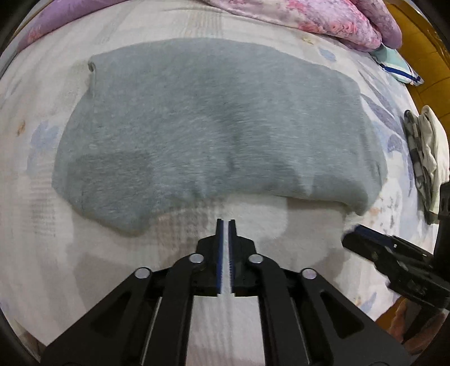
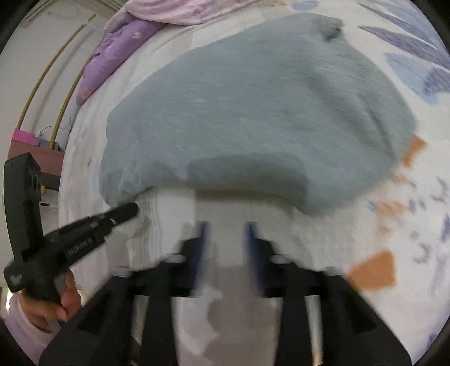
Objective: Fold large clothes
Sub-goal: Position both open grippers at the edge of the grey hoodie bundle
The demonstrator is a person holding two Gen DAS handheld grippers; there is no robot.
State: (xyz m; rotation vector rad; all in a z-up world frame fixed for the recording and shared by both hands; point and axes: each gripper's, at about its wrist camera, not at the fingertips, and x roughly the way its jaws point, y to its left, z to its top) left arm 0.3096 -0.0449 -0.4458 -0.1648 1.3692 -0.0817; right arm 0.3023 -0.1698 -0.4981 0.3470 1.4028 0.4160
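A grey garment lies folded into a wide flat block on the patterned bedsheet, its near folded edge facing me. My left gripper hovers just short of that edge over bare sheet, its blue pads a narrow slit apart with nothing between them. In the right wrist view the garment fills the middle, and my right gripper stands wide open, blurred, nothing between its fingers, just before the near edge. The right gripper also shows at the lower right of the left wrist view. A hand carries the left gripper at the left.
A pink and purple quilt is bunched at the bed's far side. A teal folded cloth and a small heap of checked and white clothes lie at the right edge. A dark side table stands beyond the bed's left side.
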